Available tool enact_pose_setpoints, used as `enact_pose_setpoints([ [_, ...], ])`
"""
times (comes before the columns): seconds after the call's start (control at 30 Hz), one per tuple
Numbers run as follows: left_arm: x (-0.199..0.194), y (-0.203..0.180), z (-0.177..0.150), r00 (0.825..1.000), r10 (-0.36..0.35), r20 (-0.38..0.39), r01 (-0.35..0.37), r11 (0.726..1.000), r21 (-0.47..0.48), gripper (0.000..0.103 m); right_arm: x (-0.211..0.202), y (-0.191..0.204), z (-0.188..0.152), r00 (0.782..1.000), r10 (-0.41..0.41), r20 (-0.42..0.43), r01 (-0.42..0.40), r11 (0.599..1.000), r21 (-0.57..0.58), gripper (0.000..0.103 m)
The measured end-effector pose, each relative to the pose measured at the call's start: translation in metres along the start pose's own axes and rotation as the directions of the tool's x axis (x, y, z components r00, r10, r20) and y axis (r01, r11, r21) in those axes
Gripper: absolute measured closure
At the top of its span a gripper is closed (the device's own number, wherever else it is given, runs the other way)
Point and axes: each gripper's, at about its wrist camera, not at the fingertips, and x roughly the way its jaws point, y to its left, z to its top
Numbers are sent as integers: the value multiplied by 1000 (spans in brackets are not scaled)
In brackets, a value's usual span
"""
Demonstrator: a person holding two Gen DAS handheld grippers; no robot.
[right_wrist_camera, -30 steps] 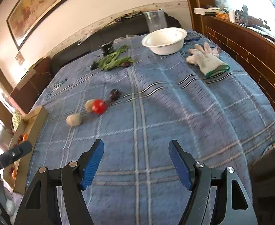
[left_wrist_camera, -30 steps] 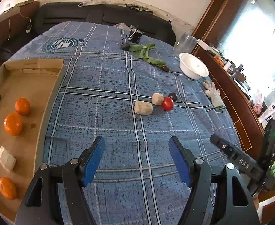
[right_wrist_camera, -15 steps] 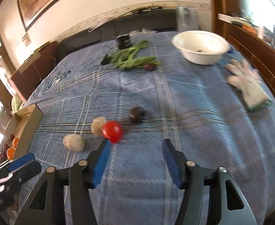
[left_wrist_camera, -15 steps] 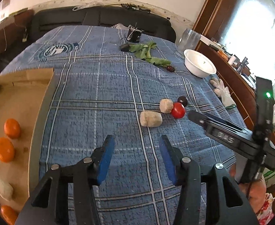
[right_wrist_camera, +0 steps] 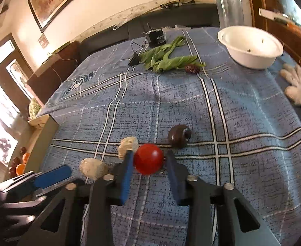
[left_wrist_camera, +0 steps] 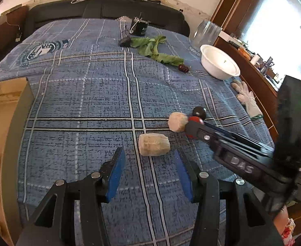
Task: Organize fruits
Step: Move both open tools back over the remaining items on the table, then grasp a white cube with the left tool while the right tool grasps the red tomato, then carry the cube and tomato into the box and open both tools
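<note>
While your right gripper [right_wrist_camera: 148,162] brackets the red fruit [right_wrist_camera: 148,158], whether its pads press it is unclear. Your left gripper [left_wrist_camera: 148,165] stands parted before the beige cylinder [left_wrist_camera: 154,144], lying crosswise. Beyond: round beige piece [left_wrist_camera: 177,121], dark fruit [right_wrist_camera: 179,136], half-hidden.

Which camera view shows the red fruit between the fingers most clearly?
The right wrist view. There the red fruit sits whole and unhidden between the blue fingers of the right hand-held gripper, at the centre. In the left wrist view, the right hand-held gripper covers most of it, and only small red parts show.
</note>
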Motion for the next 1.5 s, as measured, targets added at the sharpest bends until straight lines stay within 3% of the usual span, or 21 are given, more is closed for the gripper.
enact_pose_setpoints([
  [0.23,20,-10,8,999,34,5,-34,999,41,56,-12,-19,2,999,-19,28,17,997,71,71],
  [0.3,24,-11,9,999,47,14,-48,997,57,71,-17,-25,2,999,-24,39,21,996,86,71],
  [0.73,16,6,4,998,-26,56,25,1000,5,71,-21,-25,-3,997,-51,56,47,996,78,71],
  [0.93,-10,6,-5,993,-78,89,81,996,-29,71,-29,-12,-9,997,-41,69,35,996,86,71],
  [1.1,-58,31,-22,985,-137,103,147,985,-93,70,-49,17,-18,996,-11,86,8,999,43,71],
  [1.23,-101,72,-19,988,-88,131,107,984,-145,70,-54,55,-20,996,45,72,-45,999,-6,71],
  [1.37,-136,129,-7,986,78,146,-48,978,-202,70,-50,101,-18,992,115,45,-112,992,-65,70],
  [1.5,-143,182,3,972,210,106,-178,951,-254,70,-37,153,-19,985,172,-3,-171,975,-143,70],
])
